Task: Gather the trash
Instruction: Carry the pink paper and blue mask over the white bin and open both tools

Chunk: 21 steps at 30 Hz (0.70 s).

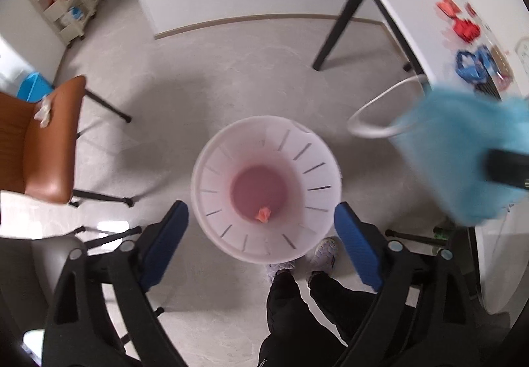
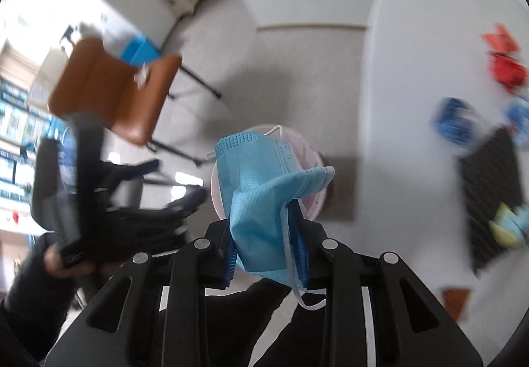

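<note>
Both wrist views steeply downward, sharing white bin [image 1: 266, 188] — brown chair [image 2: 115, 89]

A brown chair [image 1: 39, 142] stands on the pale floor [image 1: 198, 76] at the left, a cream shelf cart [image 1: 66, 10] sits by the far wall, and a white table [image 1: 413, 3] on dark legs fills the right side.

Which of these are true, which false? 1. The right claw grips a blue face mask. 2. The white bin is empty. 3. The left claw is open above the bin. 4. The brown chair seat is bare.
1. True: the right claw pinches the blue face mask.
2. False: the white bin holds a small orange scrap.
3. True: the left claw stands open, nothing between its pads.
4. False: the brown chair has a crumpled white scrap on it.
</note>
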### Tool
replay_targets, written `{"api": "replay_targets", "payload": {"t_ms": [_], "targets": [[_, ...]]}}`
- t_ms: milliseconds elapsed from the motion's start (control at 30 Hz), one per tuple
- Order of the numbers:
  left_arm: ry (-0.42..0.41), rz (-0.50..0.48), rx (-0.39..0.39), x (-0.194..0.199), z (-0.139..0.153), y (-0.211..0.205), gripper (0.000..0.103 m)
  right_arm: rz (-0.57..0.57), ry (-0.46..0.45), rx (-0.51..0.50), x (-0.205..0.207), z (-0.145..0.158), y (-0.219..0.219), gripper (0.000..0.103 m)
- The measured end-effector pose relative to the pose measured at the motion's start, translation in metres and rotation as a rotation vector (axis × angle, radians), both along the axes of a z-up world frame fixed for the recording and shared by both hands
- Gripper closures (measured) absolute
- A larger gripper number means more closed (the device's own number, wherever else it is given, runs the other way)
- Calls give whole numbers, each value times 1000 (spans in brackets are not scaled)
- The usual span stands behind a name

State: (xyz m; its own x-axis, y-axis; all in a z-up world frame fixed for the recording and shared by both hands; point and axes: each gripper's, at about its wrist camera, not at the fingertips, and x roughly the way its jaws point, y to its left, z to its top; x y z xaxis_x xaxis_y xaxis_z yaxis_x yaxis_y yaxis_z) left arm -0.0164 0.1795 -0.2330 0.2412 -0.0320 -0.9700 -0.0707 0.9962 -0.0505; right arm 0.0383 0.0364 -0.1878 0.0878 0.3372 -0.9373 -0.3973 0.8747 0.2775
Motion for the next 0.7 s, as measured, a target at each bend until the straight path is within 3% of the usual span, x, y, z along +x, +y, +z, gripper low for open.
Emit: {"api": "replay_targets", "payload": {"t_ms": [100,167,233,300,333,467,567,700], "targets": [[4,62,-12,-10,7,20,17,62,45,-36,11,-38,34,70],[4,103,-21,-18,13,29,17,92,79,-48,15,-61,53,54],[1,146,-19,-27,19,39,16,120,107,-67,15,-82,67,29],[-3,174,-3,-34,25,46,13,136,112,-86,11,-90,74,15],[-6,183,1,-36,28,49,12,142,111,-94,12,-93,77,13],[-28,209,17,-40,42,54,10,135,88,-61,9,-73,69,5],[-57,220,16,-42,55,54,10,106,40,-32,14,-54,71,3],[-112,200,15,-42,81,44,8,45,-86,8,5,11,38,3]]}}
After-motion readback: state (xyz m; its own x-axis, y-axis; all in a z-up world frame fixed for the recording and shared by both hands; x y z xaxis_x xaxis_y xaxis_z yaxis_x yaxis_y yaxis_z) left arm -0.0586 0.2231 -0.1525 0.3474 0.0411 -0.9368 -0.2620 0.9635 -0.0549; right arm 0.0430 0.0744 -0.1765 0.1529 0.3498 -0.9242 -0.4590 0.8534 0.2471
